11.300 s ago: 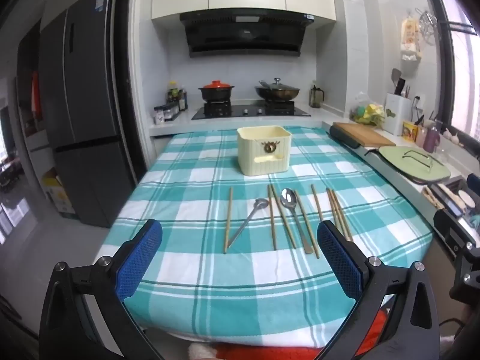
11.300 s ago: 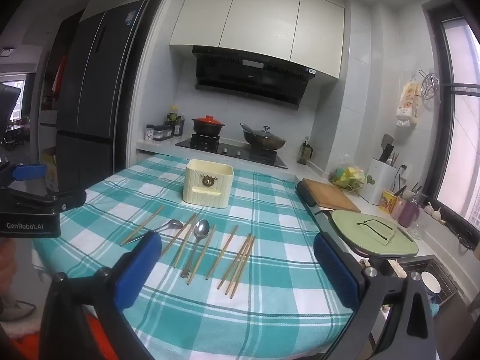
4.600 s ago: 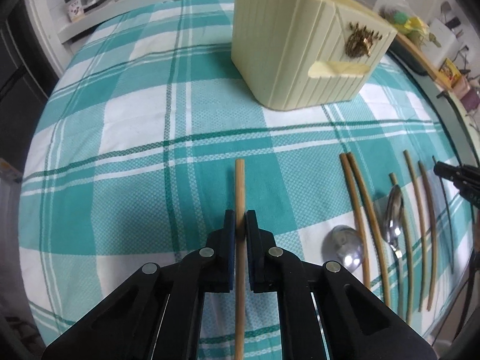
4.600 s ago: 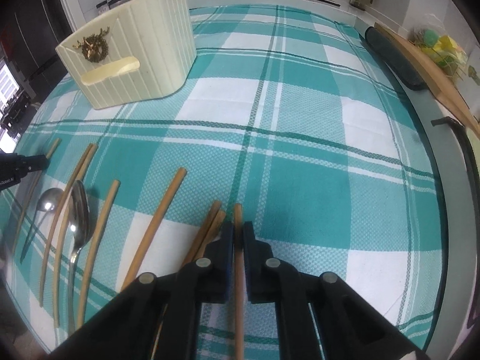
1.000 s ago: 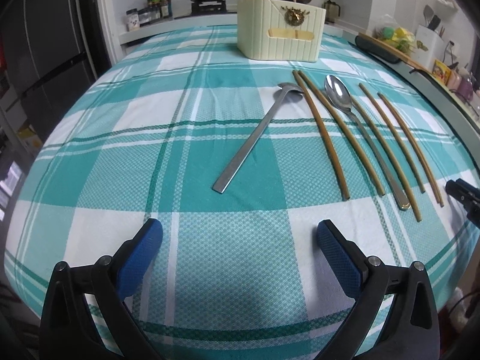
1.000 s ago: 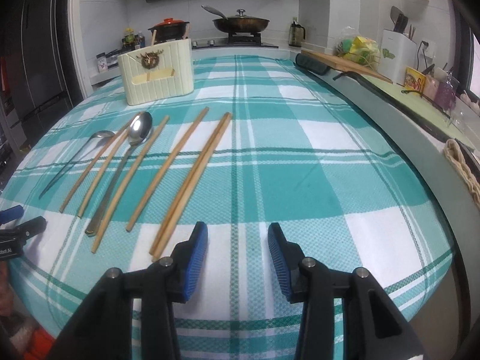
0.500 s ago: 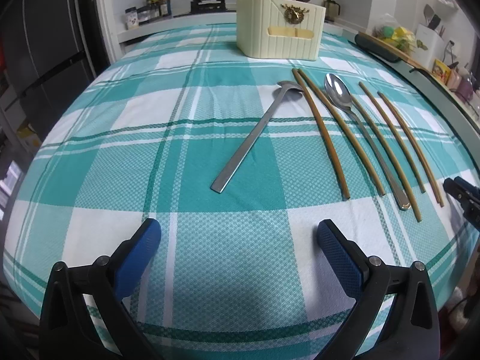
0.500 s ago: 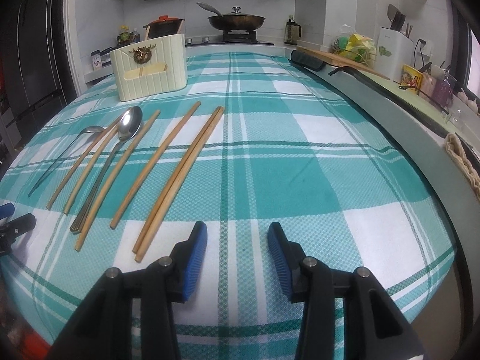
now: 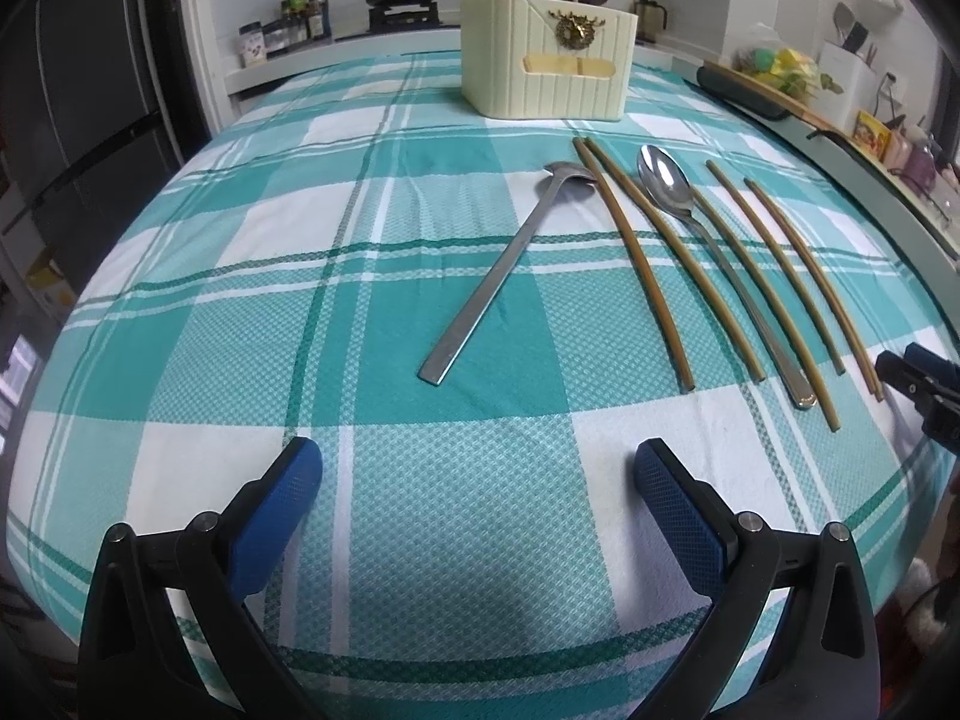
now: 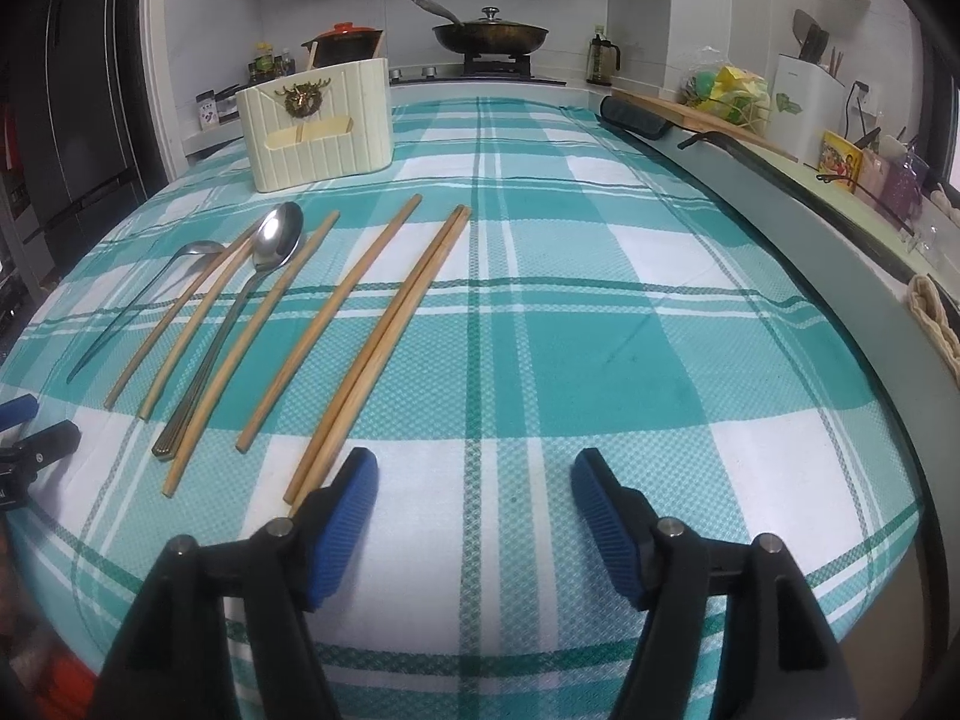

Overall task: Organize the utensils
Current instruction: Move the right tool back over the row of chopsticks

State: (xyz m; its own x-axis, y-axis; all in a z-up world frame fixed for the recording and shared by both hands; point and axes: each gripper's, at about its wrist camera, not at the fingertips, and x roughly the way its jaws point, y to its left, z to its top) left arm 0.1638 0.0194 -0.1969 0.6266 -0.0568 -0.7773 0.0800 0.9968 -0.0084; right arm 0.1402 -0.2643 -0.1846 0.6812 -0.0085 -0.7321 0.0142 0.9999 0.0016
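Thin wooden chopsticks (image 10: 384,336) and two steel spoons (image 9: 690,210) lying in a row on the checked tabletop (image 9: 240,276), near a cream utensil holder (image 9: 546,57). Left gripper (image 9: 477,480) spread wide and empty; right gripper (image 10: 474,489) opening, nothing between, just beside the nearest chopstick pair. Probably light, stiff, prone to rolling; best pinched mid-shaft, spoons by the slick handle.

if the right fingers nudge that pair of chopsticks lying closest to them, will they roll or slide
The pair of chopsticks looks slim and straight, so probably light and stiff. The woven checked cloth should limit sliding. Their far ends look squared, so rolling seems unlikely, though the two may split apart.
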